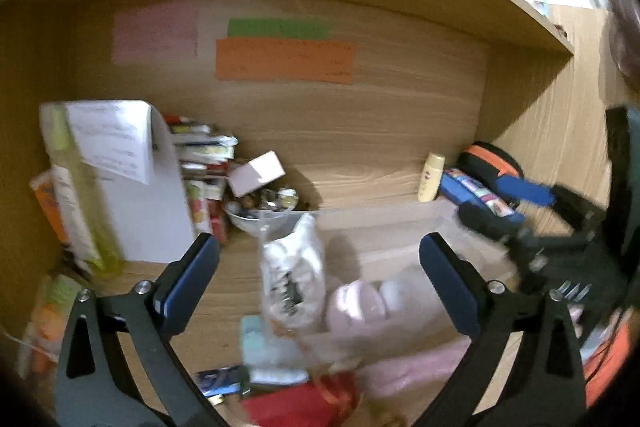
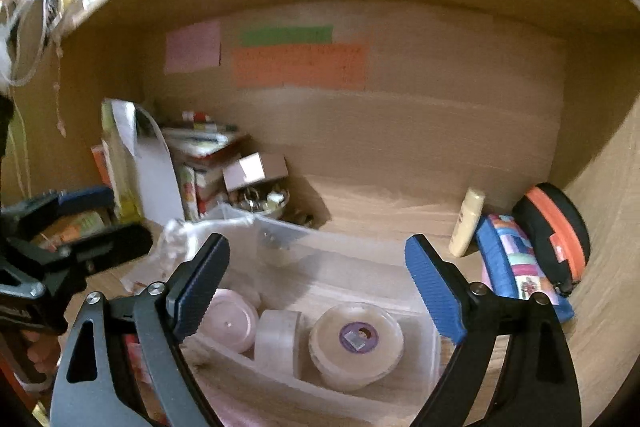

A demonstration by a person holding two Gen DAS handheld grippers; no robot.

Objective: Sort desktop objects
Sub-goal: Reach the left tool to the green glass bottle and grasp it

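Observation:
A clear plastic bin (image 2: 344, 251) sits on the wooden desk and holds a pink round container (image 2: 230, 319), a white tape roll (image 2: 278, 341) and a round lidded tub (image 2: 356, 341). My right gripper (image 2: 316, 279) is open and empty, just above the bin. My left gripper (image 1: 318, 279) is open and empty, over a clear plastic bag (image 1: 292, 279) of small items standing at the bin's left end. The bin (image 1: 400, 223) also shows in the left wrist view. The left gripper (image 2: 100, 223) appears at the left edge of the right wrist view.
Books and papers (image 1: 120, 179) stand at the back left beside a bowl of small items (image 1: 264, 207) and a small box (image 1: 258, 173). A cream bottle (image 2: 466, 223), a blue pencil case (image 2: 516, 263) and a black-orange pouch (image 2: 554, 227) lie at right. Red and pink items (image 1: 304, 403) lie near.

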